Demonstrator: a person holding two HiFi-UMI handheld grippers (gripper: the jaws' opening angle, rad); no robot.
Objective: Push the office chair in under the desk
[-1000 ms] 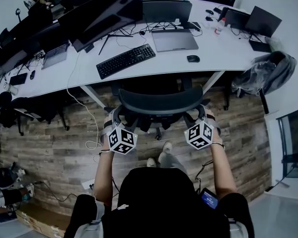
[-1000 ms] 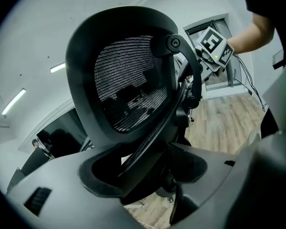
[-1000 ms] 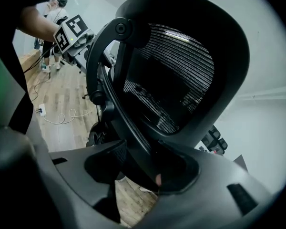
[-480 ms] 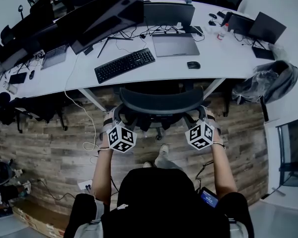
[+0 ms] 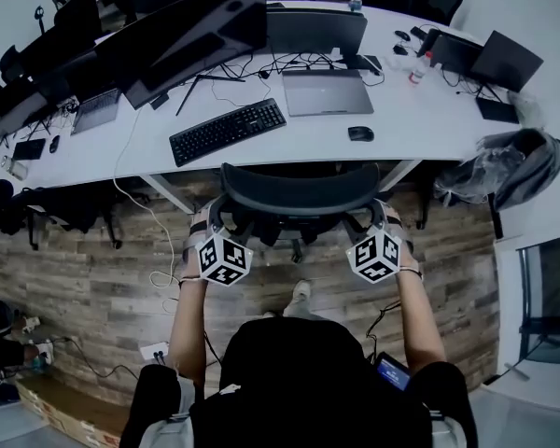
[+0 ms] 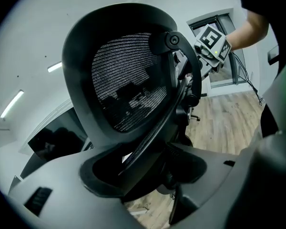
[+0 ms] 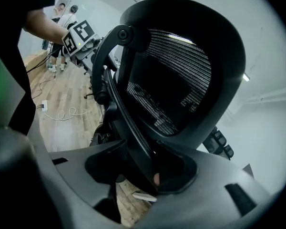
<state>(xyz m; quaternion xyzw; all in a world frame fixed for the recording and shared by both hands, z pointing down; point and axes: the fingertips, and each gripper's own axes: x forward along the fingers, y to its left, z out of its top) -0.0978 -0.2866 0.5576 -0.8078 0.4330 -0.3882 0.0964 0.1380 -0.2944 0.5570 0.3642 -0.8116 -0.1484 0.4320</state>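
A black mesh-back office chair (image 5: 299, 191) stands at the white desk (image 5: 411, 101), its seat under the desk's front edge and its backrest just short of it. My left gripper (image 5: 217, 224) holds the backrest's left side. In the left gripper view the backrest frame (image 6: 133, 75) runs down between the jaws of the left gripper (image 6: 150, 163), which are closed on it. My right gripper (image 5: 377, 220) is on the backrest's right side. Its jaws (image 7: 143, 168) are closing with the frame bar (image 7: 133, 132) between them and touching them.
A keyboard (image 5: 227, 131), a laptop (image 5: 327, 91), a mouse (image 5: 360, 133) and monitors (image 5: 191, 31) are on the desk. A grey bag (image 5: 509, 161) lies at the desk's right end. A white cable (image 5: 159, 271) trails over the wooden floor at the left.
The chair and both grippers have moved forward toward the desk; the backrest is now closer to the desk's edge. Both grippers stay on the backrest's sides.
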